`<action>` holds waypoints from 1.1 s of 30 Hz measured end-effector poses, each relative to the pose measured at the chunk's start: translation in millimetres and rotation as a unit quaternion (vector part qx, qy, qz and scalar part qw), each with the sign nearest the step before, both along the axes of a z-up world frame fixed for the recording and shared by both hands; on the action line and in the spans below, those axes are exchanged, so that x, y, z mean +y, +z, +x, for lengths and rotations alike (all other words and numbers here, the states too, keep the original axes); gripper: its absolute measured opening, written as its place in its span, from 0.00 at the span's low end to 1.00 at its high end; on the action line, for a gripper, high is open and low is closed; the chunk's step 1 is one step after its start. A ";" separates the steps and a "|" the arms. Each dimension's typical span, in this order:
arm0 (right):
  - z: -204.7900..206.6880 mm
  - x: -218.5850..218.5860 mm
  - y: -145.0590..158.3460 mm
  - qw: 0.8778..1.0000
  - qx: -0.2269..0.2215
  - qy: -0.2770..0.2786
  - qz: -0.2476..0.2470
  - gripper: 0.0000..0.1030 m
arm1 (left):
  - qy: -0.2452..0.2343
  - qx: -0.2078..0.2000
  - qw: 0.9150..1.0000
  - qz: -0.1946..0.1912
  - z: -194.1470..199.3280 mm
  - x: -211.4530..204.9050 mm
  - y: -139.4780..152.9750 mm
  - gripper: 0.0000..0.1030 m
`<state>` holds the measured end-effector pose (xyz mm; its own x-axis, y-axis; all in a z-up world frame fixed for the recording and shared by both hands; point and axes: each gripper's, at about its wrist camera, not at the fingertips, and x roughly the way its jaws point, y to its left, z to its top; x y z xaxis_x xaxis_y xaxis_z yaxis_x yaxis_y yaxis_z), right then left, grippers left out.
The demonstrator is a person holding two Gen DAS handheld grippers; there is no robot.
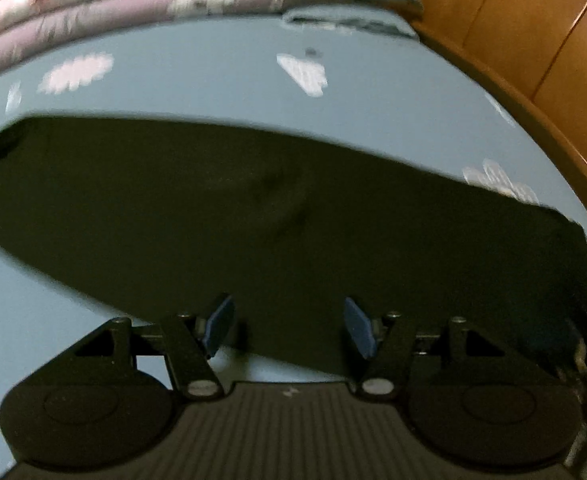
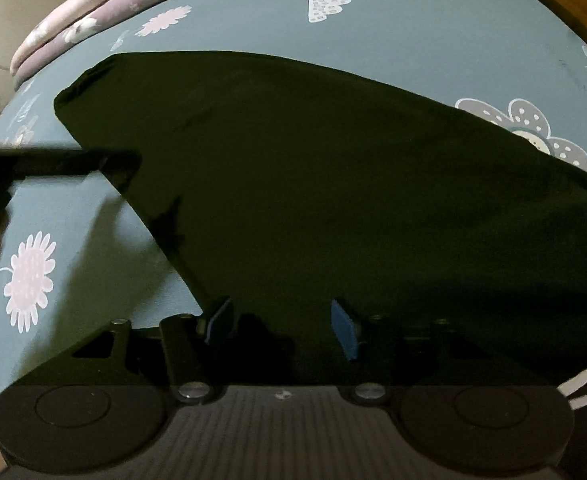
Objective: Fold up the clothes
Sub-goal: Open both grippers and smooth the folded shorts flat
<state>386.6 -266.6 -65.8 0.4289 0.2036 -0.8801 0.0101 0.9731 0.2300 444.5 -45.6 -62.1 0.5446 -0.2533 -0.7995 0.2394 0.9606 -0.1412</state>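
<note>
Dark garment cut off right

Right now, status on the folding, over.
Left gripper open, right gripper open, both at near edge. Dark garment flat on bedsheet. Nothing blocking.

The left gripper hangs with its jaws spread apart, nothing between the blue pads. Both pads sit over the near edge of a dark garment, which lies flat and spreads ahead of the fingers and out to both sides on a blue-grey bedsheet with pale flower prints. Far beyond the fingertips lie folded pink quilts; a wooden bed frame curves off to the right.
</note>
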 end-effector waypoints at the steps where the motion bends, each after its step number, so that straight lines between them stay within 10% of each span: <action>1: 1.3 1.1 0.1 1.000 0.001 -0.001 0.000 0.58 | 0.001 0.003 1.000 0.005 5.7 0.5 -6.0 0.59; 10: 13.1 -12.0 -2.5 1.000 -0.002 -0.022 0.006 0.58 | -0.011 0.026 0.998 0.054 -14.3 15.2 -36.6 0.61; 27: 59.4 -8.3 -6.1 1.000 -0.014 0.004 -0.006 0.64 | 0.066 0.054 0.996 0.015 34.5 72.3 -24.4 0.62; 33: 60.6 -13.0 -22.6 1.000 0.005 -0.016 -0.003 0.66 | 0.010 -0.007 1.000 -0.007 74.7 43.5 -6.1 0.64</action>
